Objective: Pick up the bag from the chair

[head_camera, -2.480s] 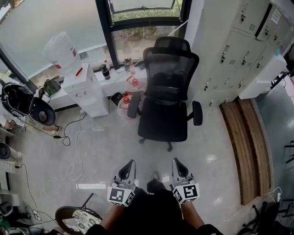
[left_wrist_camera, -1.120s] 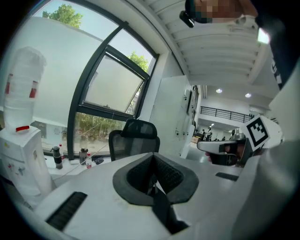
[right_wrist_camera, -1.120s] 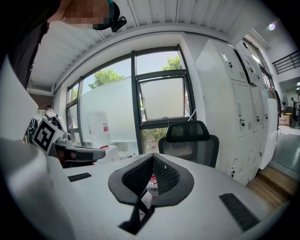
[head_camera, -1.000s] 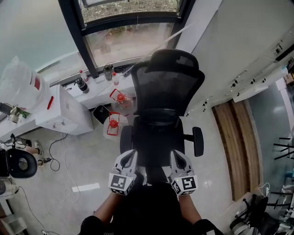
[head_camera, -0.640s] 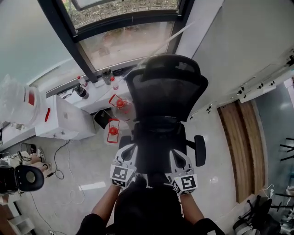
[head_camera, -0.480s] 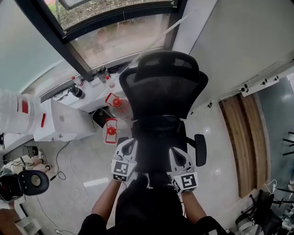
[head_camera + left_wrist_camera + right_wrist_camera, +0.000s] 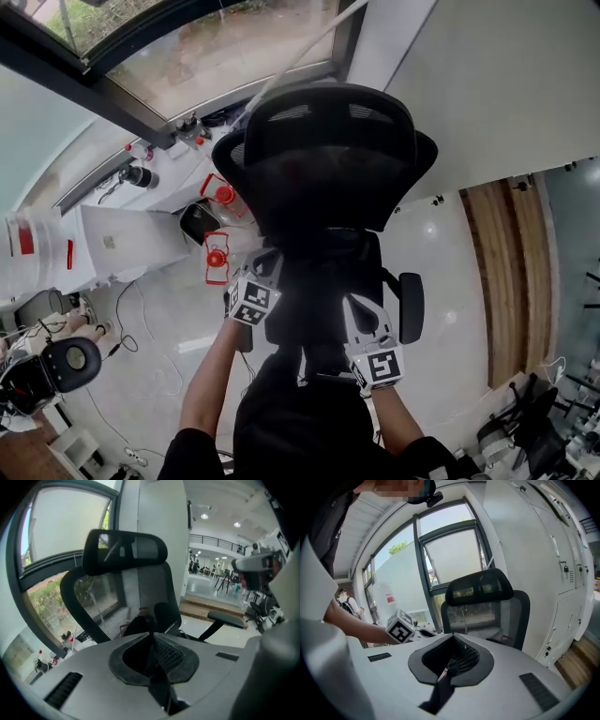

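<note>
One black mesh-backed chair [image 7: 323, 159] fills the space straight ahead of both grippers, with the window [image 7: 187, 56] beyond it. One white cabinet [image 7: 127, 242] stands well off to the left of the left gripper [image 7: 151, 635], and one wooden strip [image 7: 511, 272] of floor runs well off to the right of the right gripper [image 7: 452, 640]. Two red-capped water jugs [image 7: 217, 194] sit on the floor near the left gripper's outer side. One armrest [image 7: 410, 307] shows, just right of the right gripper. There are two grippers, each with its jaws pressed together and nothing between them. Against half a second back, the left gripper has pushed forward along the chair's left flank and now sits ahead of the right one, its marker cube rolled over. The right gripper holds much the same spot, and the chair's headrest looms larger and closer. The bag [image 7: 140, 626] – as far as I can make out – is the dark, rounded, soft-looking lump on the seat against the mesh back, just past the left gripper's tips and untouched. Its details are too dim to tell.
</note>
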Motion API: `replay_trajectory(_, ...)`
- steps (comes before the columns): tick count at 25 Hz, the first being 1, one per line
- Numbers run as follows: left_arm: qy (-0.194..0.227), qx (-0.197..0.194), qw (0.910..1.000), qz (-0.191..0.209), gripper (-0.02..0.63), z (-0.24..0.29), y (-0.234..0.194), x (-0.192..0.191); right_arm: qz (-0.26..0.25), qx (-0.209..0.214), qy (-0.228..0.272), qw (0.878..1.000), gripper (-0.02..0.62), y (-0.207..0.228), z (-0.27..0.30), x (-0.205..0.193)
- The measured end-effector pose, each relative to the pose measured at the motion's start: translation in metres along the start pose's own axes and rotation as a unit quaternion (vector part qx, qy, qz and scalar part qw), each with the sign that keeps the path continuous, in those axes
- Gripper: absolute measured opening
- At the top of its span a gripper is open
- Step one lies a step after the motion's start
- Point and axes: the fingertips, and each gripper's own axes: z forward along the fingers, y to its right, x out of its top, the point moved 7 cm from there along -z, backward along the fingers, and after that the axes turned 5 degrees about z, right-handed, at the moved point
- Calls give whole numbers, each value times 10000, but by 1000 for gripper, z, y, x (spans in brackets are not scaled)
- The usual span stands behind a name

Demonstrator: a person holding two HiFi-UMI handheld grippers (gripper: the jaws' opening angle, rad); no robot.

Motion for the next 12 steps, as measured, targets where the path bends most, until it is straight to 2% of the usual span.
replay_trajectory(1, -194, -52, 9998, 83, 5, 13, -4, -7, 25, 35, -34, 10000, -2, 2, 3, -2)
replay_trajectory(2, -371, -113, 9991, 154, 40, 25, -7, -13, 33, 73, -61, 9999, -2, 5, 6, -4)
replay_trajectory(3, -522, -173, 9982, 226, 123, 37, -10, -20, 25, 107, -86, 9999, -2, 7, 9, -6)
replay_trajectory(4, -652, -219, 9971, 320, 140, 48, -13, -26, 7, 132, -116, 9998, -2, 10, 12, -9)
replay_trajectory(8, -1218, -340, 9886, 815, 141, 89, -21, -54, -50, 175, -255, 9995, -2, 20, 24, -16)
replay_trajectory(12, -1727, -280, 9780, 1137, 143, 122, -28, -89, -39, 198, -336, 9992, -2, 28, 33, -23)
